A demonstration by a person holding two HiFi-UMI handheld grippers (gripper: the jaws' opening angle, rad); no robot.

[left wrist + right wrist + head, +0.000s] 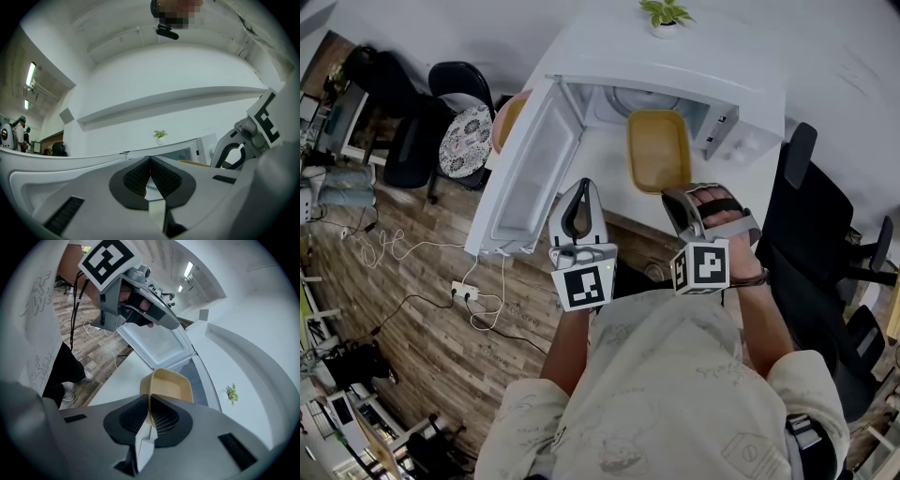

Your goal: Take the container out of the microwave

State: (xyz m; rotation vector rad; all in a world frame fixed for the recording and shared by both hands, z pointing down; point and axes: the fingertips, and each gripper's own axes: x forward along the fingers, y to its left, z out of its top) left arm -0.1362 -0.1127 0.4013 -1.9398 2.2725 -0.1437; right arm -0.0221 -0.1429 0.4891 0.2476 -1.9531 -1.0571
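Tan container (658, 150), empty inside, appears to rest on the white table (602, 164) just in front of the microwave (675, 82). The microwave's door (528, 173) stands wide open to the left. Right gripper (149, 401) angles downward, its jaws pinched tight on the container's near rim, likely so the container can be drawn clear of the oven. Left gripper (150, 161) hovers level beside it, jaws closed together on nothing, apparently just out of the way.

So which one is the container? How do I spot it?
Find the white microwave with its door open. Right at its open front lies the container, a shallow tan rectangular tub. Unlike the white things beside it, it is tan, its rim pinched by the right gripper.
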